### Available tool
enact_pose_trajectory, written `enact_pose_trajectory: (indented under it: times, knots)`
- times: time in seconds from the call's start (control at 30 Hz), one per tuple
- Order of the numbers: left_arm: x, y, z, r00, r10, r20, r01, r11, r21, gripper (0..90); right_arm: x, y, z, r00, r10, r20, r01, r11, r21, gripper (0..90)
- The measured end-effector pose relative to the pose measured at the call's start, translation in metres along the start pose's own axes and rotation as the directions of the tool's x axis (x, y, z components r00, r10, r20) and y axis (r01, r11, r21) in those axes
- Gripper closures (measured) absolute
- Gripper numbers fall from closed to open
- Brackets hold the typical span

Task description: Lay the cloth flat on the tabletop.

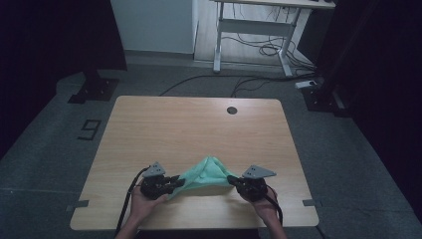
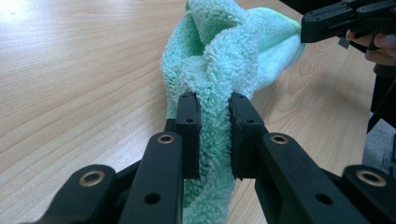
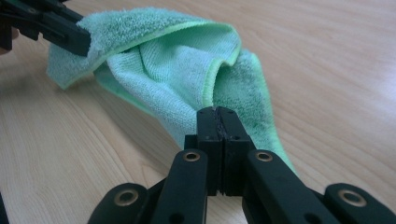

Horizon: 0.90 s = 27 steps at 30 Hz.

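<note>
A mint-green terry cloth [image 1: 206, 174] lies bunched in a peak on the wooden table [image 1: 199, 124] near its front edge, stretched between my two grippers. My left gripper [image 1: 181, 181] is shut on a thick fold of the cloth [image 2: 219, 51], which fills the gap between its pads [image 2: 189, 121]. My right gripper [image 1: 230, 178] is at the opposite end. In the right gripper view its jaws [image 3: 217, 112] are pressed together on a thin hemmed edge of the cloth [image 3: 173, 70]. A hand holds each gripper from below.
A round cable hole [image 1: 232, 110] sits at the table's far middle. Beyond the table stand a white desk frame [image 1: 259, 30] with loose cables on the floor and black stand bases [image 1: 94, 89] at both sides. The far half of the tabletop is bare wood.
</note>
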State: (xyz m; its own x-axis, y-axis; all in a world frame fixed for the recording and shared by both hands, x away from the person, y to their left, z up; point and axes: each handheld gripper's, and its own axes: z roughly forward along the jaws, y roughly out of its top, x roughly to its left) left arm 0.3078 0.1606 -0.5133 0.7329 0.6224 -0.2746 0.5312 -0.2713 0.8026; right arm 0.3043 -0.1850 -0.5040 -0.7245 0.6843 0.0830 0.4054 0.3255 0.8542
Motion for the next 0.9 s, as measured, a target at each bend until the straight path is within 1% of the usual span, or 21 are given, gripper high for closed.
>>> enact_pose_trajectory:
  times: [0.17,0.2,0.23,0.3,0.37,0.4,0.5,0.6,0.63,0.67,0.7,0.73,0.8,0.83,0.9]
  knots:
    - [-0.001,-0.001,0.002,1.0000,0.005,0.004,-0.005,1.0000,0.005,73.3,-0.001,0.001,-0.003,0.9999,-0.002,0.010,0.003,1.000,-0.019,88.9]
    - [-0.001,-0.001,0.003,1.0000,0.007,-0.005,-0.007,1.0000,0.006,72.0,-0.001,0.001,-0.003,0.9999,-0.001,0.011,0.001,1.000,-0.021,89.0]
    - [-0.001,-0.001,0.003,0.9999,0.009,-0.015,-0.008,0.9999,0.007,68.1,-0.002,0.001,-0.003,0.9999,0.001,0.014,-0.001,1.000,-0.024,89.0]
    - [-0.002,0.000,0.004,0.9999,0.005,-0.014,-0.005,0.9999,0.012,56.4,-0.002,0.001,-0.003,0.9998,0.002,0.019,-0.001,1.000,-0.030,89.0]
    - [-0.003,0.000,0.004,0.9997,0.011,-0.022,-0.011,0.9999,0.012,46.0,-0.002,0.002,-0.004,0.9997,0.005,0.023,-0.004,0.999,-0.035,89.0]
    - [-0.007,0.001,0.004,0.9989,0.026,-0.039,-0.026,0.9997,0.001,41.5,-0.003,0.002,-0.005,0.9997,0.008,0.023,-0.007,0.999,-0.038,89.0]
    - [-0.014,0.003,0.003,0.9977,0.048,-0.048,-0.049,0.9987,-0.017,35.1,-0.003,0.003,-0.007,0.9996,0.013,0.025,-0.012,0.999,-0.046,89.0]
    - [-0.022,0.008,0.004,0.9963,0.074,-0.045,-0.075,0.9970,-0.020,33.4,-0.002,0.003,-0.005,0.9996,0.012,0.024,-0.011,0.999,-0.042,89.0]
    - [-0.025,0.009,0.006,0.9946,0.088,-0.056,-0.089,0.9959,-0.016,33.3,-0.001,0.003,-0.004,0.9997,0.010,0.024,-0.009,0.999,-0.040,89.0]
    - [-0.027,0.010,0.008,0.9934,0.095,-0.064,-0.096,0.9953,-0.012,33.3,-0.001,0.003,-0.003,0.9997,0.007,0.022,-0.007,0.999,-0.036,89.0]
    - [-0.027,0.010,0.008,0.9934,0.095,-0.064,-0.096,0.9953,-0.012,33.4,-0.001,0.003,-0.003,0.9997,0.007,0.022,-0.007,0.999,-0.036,89.0]
    - [-0.029,0.010,0.012,0.9918,0.105,-0.073,-0.105,0.9944,-0.001,33.8,0.000,0.002,0.000,0.9998,0.003,0.020,-0.002,1.000,-0.029,88.9]
    - [-0.028,0.009,0.018,0.9901,0.106,-0.092,-0.105,0.9943,0.019,35.7,0.002,0.002,0.002,0.9998,0.002,0.021,-0.002,1.000,-0.025,88.8]
    - [-0.028,0.009,0.018,0.9901,0.106,-0.092,-0.105,0.9943,0.019,37.6,0.002,0.001,0.003,0.9998,0.001,0.020,-0.001,1.000,-0.024,88.8]
    - [-0.026,0.006,0.024,0.9890,0.101,-0.109,-0.097,0.9946,0.036,43.9,0.002,0.001,0.004,0.9998,0.001,0.019,0.000,1.000,-0.022,88.8]
